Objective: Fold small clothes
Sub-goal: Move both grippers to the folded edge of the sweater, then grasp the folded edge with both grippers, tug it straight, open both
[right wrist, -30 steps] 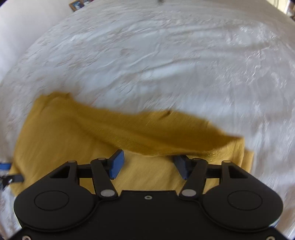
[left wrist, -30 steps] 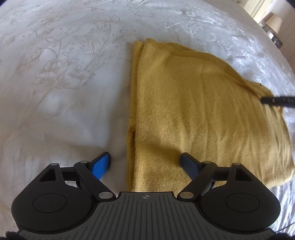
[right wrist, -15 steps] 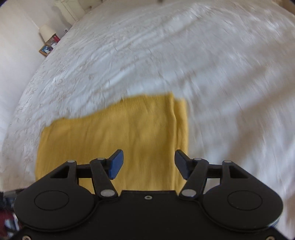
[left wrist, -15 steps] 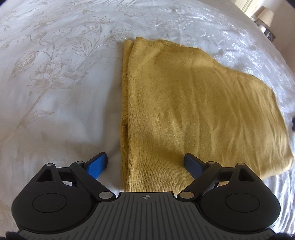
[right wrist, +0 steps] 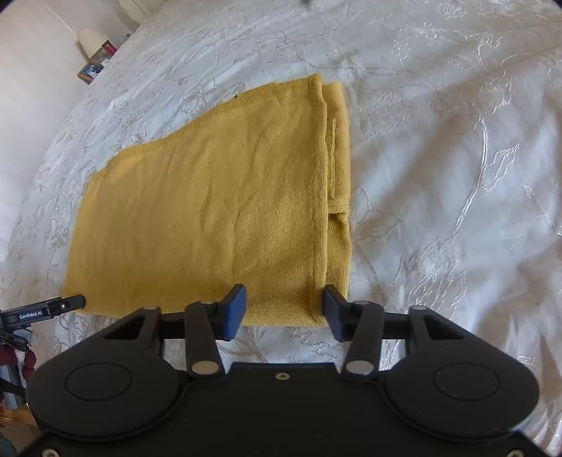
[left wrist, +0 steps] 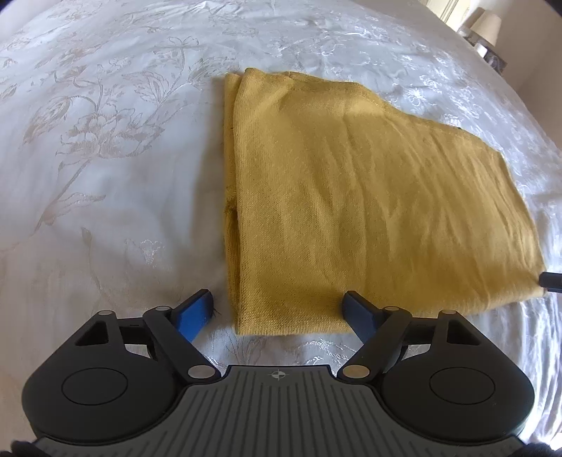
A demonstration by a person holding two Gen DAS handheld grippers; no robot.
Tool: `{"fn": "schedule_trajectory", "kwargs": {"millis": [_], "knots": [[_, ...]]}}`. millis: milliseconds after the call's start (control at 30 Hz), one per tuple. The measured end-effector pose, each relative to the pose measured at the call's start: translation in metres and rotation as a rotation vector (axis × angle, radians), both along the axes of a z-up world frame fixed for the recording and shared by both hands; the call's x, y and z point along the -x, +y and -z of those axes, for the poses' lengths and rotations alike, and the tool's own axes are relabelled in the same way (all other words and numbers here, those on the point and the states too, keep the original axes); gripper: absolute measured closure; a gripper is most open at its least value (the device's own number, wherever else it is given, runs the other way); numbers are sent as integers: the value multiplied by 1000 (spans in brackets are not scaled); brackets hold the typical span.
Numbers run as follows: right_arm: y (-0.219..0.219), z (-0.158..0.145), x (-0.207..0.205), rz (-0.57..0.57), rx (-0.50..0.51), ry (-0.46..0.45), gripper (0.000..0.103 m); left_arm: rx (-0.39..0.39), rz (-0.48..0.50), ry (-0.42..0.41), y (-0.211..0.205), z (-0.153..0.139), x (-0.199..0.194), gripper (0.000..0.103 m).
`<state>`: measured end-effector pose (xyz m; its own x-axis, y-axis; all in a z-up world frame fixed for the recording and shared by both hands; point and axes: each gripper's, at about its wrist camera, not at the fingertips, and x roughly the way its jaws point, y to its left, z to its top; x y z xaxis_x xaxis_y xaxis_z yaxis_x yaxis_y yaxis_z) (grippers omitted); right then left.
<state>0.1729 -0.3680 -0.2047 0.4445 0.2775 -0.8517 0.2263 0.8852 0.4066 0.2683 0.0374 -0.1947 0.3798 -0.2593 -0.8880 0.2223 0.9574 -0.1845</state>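
Yellow knit garment lying flat on the white embroidered bedspread, already folded into a rough rectangle, layered edges visible along one long side. Left gripper hovering at the near corner on that side, jaws spread wide and closing, near corner of the cloth between them but not pinched. Right gripper at the opposite near corner of the garment, jaws half spread and closing too — near hem between the pads, no pressing seen yet.

Probably the next fold in preparation: taking both near corners and carrying them over to the far edge. For doing it well: lower until the pads go around all layers at each corner, not only the top one; close both sides together; lift evenly and keep the hem tight, so no new wrinkle; lay down edge on edge.

Containers — none in view; only a lamp and small items beyond the bed.
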Motion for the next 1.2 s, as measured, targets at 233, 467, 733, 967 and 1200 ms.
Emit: {"fn": "schedule_trajectory", "kwargs": {"millis": [233, 467, 733, 967, 1200], "knots": [[0, 3, -5, -23, -4, 2, 48, 38, -17, -12, 2, -2, -1, 33], [1, 6, -11, -26, -25, 21, 49, 12, -16, -4, -4, -6, -5, 56], [5, -15, -14, -124, 51, 21, 91, -51, 62, 2, -12, -19, -11, 94], [-8, -4, -5, -155, 110, 116, 95, -102, 93, 61, 1, -12, -16, 94], [-16, -4, 0, -82, 36, 69, 75, -120, 73, 82, -11, -3, -20, 73]]}}
